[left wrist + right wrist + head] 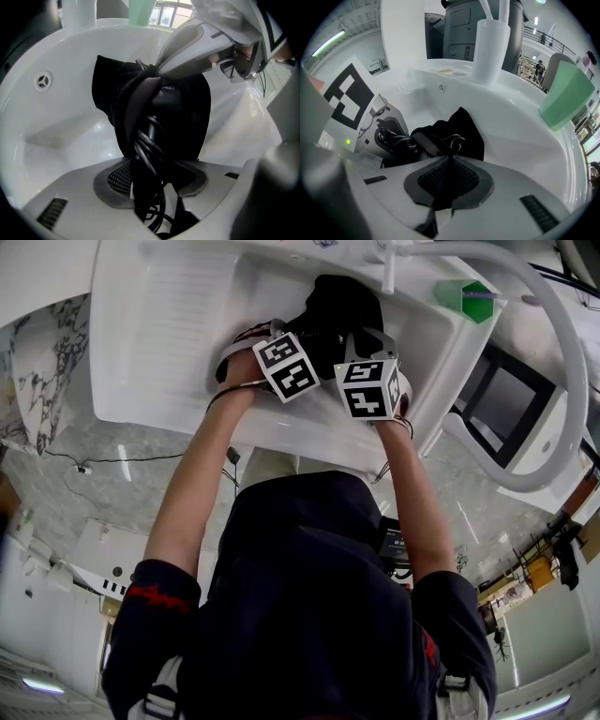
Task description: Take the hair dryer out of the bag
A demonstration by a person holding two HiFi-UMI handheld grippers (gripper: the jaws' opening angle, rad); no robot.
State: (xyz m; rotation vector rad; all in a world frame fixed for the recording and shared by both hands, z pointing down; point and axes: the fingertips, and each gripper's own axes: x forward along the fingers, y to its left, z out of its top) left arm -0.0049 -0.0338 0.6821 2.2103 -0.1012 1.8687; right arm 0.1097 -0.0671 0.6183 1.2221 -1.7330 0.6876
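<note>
The basin (61, 136) looks like smooth, glossy white ceramic. The bag (187, 117) is matt black cloth; the cord (149, 140) has a shiny, rubbery skin. The right gripper (450, 161) is matt grey plastic with rough, dimpled dark pads (473, 180).

You see one black cloth bag (345, 306) and one white moulded sink (169, 334). Add one white plastic cup (490, 51) and one green container (565, 96) (translucent).
</note>
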